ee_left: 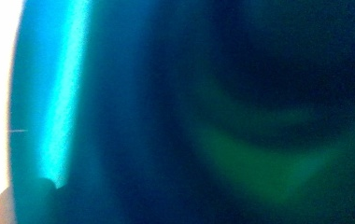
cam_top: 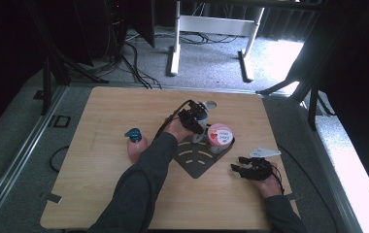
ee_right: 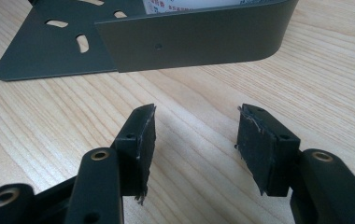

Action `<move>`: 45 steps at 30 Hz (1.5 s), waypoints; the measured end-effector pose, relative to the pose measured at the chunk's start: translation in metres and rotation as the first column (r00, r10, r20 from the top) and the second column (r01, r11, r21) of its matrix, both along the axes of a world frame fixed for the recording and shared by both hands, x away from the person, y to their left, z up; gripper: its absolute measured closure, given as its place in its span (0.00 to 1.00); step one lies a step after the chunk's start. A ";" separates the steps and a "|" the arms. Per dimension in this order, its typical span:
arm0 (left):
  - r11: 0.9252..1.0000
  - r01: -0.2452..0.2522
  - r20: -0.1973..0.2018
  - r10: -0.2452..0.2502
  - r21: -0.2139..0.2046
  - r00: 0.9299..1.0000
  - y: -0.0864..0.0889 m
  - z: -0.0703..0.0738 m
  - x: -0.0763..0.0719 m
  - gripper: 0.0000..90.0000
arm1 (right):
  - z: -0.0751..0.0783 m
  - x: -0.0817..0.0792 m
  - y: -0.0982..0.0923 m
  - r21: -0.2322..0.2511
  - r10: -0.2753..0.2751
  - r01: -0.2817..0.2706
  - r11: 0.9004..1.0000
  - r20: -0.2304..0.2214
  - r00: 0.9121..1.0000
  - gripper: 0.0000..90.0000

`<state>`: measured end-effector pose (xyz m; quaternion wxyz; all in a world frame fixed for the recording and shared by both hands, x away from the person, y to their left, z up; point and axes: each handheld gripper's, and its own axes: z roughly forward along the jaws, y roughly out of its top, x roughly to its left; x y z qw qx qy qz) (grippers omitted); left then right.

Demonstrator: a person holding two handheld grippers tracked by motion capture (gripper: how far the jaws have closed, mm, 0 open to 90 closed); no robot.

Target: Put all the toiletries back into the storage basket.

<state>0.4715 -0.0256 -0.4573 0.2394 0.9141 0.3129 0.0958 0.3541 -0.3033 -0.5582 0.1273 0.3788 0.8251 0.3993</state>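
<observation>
**Left tongs working at the corner rack, right tongs waiting**

- Left of frame in the high view: a pink pump bottle with a blue head is standing alone on the tabletop, clear of both hands.
- Centre, slightly above the middle: the left arm is reaching across, and the left tongs are sitting against a small container with a pale round top. It stands at the back edge of the dark metal rack.
- In the left gripper view a blurred blue-green surface is lying very close to the camera and the jaws are not readable. I cannot tell whether these tongs are gripping the container or only standing around it.
- Just right of centre: a jar with a red-and-white lid is sitting inside the rack's curved wall, just beside the container.
- Right of frame, lower: the right tongs are resting low on the tabletop and pointing left toward the rack.
- In the right gripper view they are standing open with bare wood between the pads, and the rack's wall is near ahead but apart.
- A white card is lying just above them.

Judgement: the step in hand looks like the left tongs taking or placing the container at the rack. The next move is calling for a confirmed grip, then a straight lift that clears the jar and the rack wall. The right tongs could steady the rack if it slides.
</observation>
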 end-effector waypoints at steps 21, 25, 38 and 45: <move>0.997 -0.069 0.028 0.070 -0.034 0.997 -0.013 -0.001 0.008 0.62 | 0.000 0.000 0.000 0.003 0.000 0.000 1.000 -0.001 1.000 0.52; 0.996 -0.078 0.028 0.079 -0.042 0.996 -0.014 -0.002 0.010 0.62 | 0.000 0.000 0.000 0.002 0.001 -0.001 1.000 0.000 1.000 0.52; 0.993 -0.099 0.047 0.102 -0.062 0.994 -0.016 -0.002 0.011 0.62 | 0.000 0.000 0.000 0.003 0.001 -0.001 1.000 -0.002 1.000 0.52; 0.992 -0.104 0.049 0.107 -0.071 0.993 -0.017 -0.003 0.011 0.62 | 0.000 0.001 0.000 0.004 0.001 -0.001 1.000 -0.003 1.000 0.52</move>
